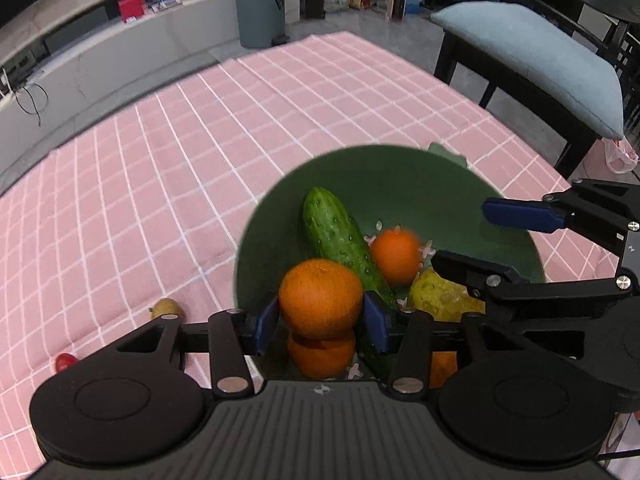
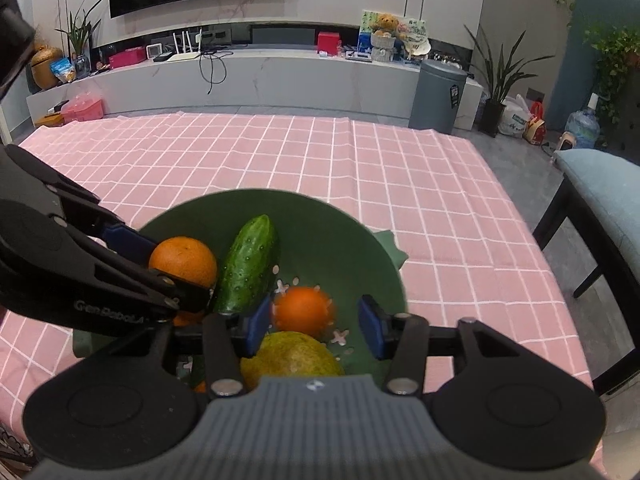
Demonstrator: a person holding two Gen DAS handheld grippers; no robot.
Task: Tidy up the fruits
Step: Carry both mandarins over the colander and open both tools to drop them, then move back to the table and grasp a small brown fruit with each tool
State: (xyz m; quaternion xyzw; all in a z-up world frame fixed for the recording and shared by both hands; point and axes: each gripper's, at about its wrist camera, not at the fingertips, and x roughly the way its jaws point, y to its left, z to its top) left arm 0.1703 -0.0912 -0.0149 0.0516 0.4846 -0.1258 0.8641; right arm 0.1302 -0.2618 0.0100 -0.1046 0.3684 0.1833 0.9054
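Observation:
A green bowl (image 1: 400,176) (image 2: 340,224) on the pink checked tablecloth holds a cucumber (image 1: 336,236) (image 2: 248,264), a yellow fruit (image 1: 440,296) (image 2: 292,354) and oranges. My left gripper (image 1: 320,320) is shut on an orange (image 1: 320,296) (image 2: 184,260) above the bowl, over another orange (image 1: 322,354). My right gripper (image 2: 316,328) is open over the bowl; a small blurred orange (image 2: 302,308) (image 1: 396,256) is below its fingers, apart from them. The right gripper also shows in the left wrist view (image 1: 480,236).
A small brownish-yellow fruit (image 1: 168,308) and a small red fruit (image 1: 64,362) lie on the cloth left of the bowl. A chair with a blue cushion (image 1: 540,64) (image 2: 600,184) stands at the table's right side. A grey bin (image 2: 438,96) stands beyond the far edge.

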